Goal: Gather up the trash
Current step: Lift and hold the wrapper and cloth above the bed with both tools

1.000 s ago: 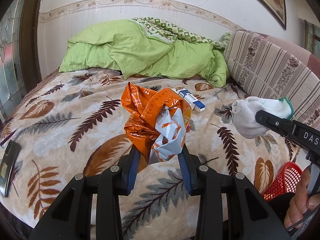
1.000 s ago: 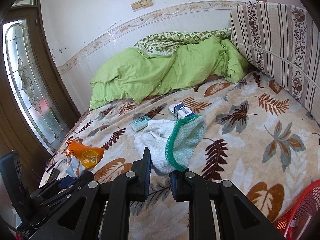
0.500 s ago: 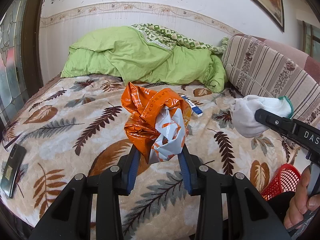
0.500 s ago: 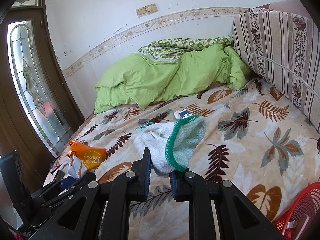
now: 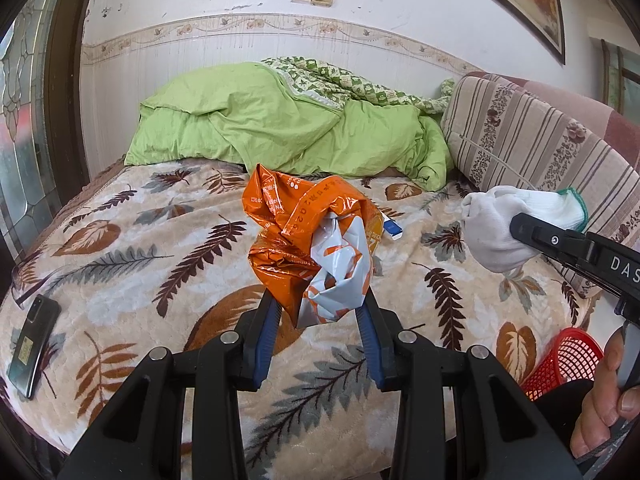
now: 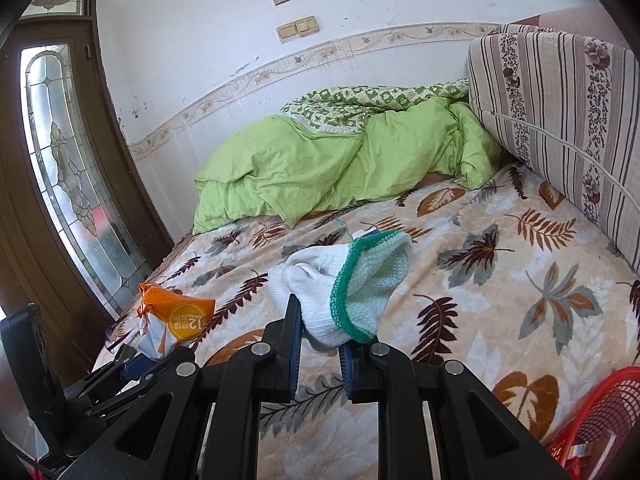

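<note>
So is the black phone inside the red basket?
No, the black phone lies on the leaf-print blanket at the bed's left edge, far from the red basket.

Bright, even daylight enters through the stained-glass door [image 6: 76, 184]; shadows on the bed [image 6: 480, 280] are soft. Both fisheye views are sharp, bowing straight lines, with dark vignetted corners.

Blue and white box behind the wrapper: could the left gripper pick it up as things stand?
Probably not yet. The left gripper is shut on the orange wrapper, so its jaws are full. The blue and white box lies farther back on the bed, with nothing on top.
</note>
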`<state>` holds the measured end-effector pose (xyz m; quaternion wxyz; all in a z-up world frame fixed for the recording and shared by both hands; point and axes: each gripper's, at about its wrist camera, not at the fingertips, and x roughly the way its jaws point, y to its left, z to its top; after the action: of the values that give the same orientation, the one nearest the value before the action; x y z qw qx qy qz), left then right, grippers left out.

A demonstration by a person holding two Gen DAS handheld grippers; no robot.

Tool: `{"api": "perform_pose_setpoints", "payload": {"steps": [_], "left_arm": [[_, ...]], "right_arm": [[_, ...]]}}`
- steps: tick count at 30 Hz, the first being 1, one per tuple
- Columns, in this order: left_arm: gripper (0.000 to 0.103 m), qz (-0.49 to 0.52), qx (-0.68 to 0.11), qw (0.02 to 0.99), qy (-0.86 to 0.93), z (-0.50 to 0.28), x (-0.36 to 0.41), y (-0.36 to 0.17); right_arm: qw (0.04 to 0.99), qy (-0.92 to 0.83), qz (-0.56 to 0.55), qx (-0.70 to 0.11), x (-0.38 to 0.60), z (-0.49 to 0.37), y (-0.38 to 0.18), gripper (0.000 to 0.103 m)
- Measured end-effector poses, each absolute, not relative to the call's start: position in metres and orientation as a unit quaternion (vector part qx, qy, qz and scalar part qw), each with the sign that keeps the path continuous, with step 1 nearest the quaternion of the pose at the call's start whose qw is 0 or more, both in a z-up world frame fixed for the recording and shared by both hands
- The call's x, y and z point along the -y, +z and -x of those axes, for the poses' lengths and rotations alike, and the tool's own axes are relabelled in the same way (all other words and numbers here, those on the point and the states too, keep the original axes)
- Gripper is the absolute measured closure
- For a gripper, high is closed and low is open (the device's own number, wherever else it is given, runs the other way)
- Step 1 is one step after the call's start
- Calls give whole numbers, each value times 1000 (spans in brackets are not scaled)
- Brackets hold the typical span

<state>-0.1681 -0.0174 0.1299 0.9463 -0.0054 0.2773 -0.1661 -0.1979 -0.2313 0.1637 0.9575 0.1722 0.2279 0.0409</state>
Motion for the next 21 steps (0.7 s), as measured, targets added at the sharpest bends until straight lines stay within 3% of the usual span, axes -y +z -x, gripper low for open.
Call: {"api": "perform_pose_setpoints", "payload": {"steps": [21], "left_arm": [[67,3,-273,948,-165,172,15,135]], "right_arm": [[958,30,-186,-216,239,207,169,86]]}}
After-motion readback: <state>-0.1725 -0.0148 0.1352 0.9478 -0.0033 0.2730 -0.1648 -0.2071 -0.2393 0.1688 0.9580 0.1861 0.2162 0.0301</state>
